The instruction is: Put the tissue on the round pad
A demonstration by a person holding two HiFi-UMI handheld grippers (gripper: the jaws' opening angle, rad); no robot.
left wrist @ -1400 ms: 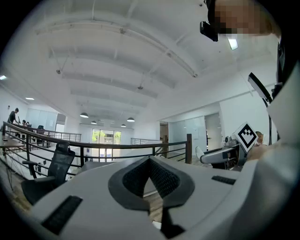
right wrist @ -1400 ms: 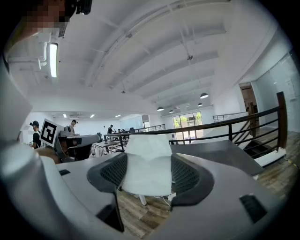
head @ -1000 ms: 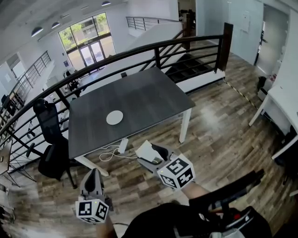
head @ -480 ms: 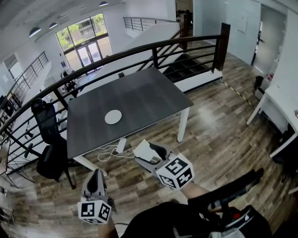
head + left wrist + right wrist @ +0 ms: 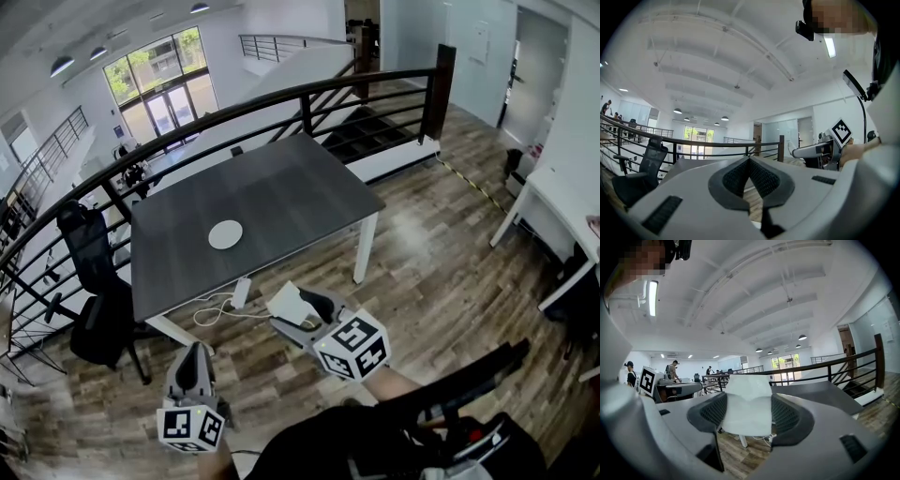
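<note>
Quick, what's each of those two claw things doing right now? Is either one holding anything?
The left gripper: closed, nothing between its jaws.
The right gripper: closed on the white tissue.

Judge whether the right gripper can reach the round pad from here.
Probably not yet. The right gripper, shut on the tissue, hangs over the floor short of the table; the round pad lies well in. Nothing blocks the way.
</note>
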